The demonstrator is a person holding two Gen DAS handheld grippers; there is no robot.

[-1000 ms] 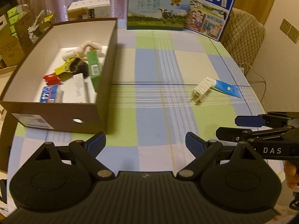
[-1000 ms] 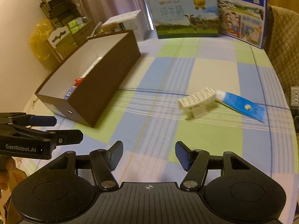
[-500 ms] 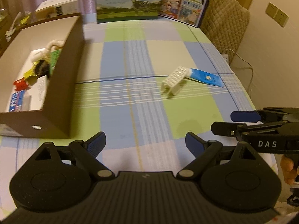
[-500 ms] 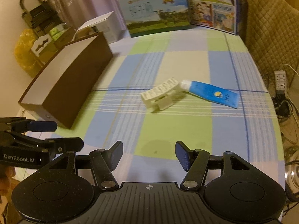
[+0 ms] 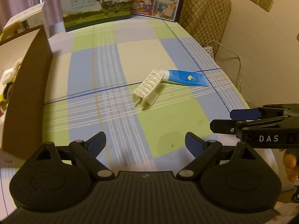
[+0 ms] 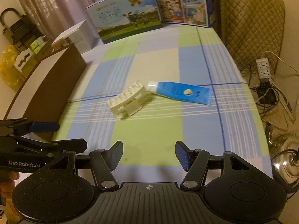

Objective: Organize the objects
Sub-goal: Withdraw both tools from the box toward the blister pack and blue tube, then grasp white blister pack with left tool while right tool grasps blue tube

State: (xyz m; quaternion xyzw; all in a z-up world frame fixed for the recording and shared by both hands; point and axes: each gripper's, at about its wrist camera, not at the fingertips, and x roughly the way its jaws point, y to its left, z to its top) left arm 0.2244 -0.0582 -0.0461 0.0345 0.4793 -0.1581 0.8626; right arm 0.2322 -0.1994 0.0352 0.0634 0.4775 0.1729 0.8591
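Note:
A white slotted plastic clip (image 5: 148,87) (image 6: 126,99) lies on the checked tablecloth, touching the cap end of a blue tube (image 5: 186,77) (image 6: 180,92) beside it. The brown cardboard box (image 5: 24,85) (image 6: 46,85) stands at the left, holding several small items that are mostly cut off. My left gripper (image 5: 145,142) is open and empty, well short of the clip. My right gripper (image 6: 149,155) is open and empty too, near the table's front edge; it also shows at the right in the left wrist view (image 5: 222,120).
Two milk cartons (image 5: 97,5) (image 6: 183,1) stand at the table's far edge, with a white box (image 6: 76,37) to their left. A quilted chair back (image 6: 248,20) and a power strip with cables (image 6: 263,71) lie off the right side.
Both grippers have swung rightward away from the box, so the clip and tube now sit nearer the centre of both views. The box has slid to the left edge. Jaws unchanged.

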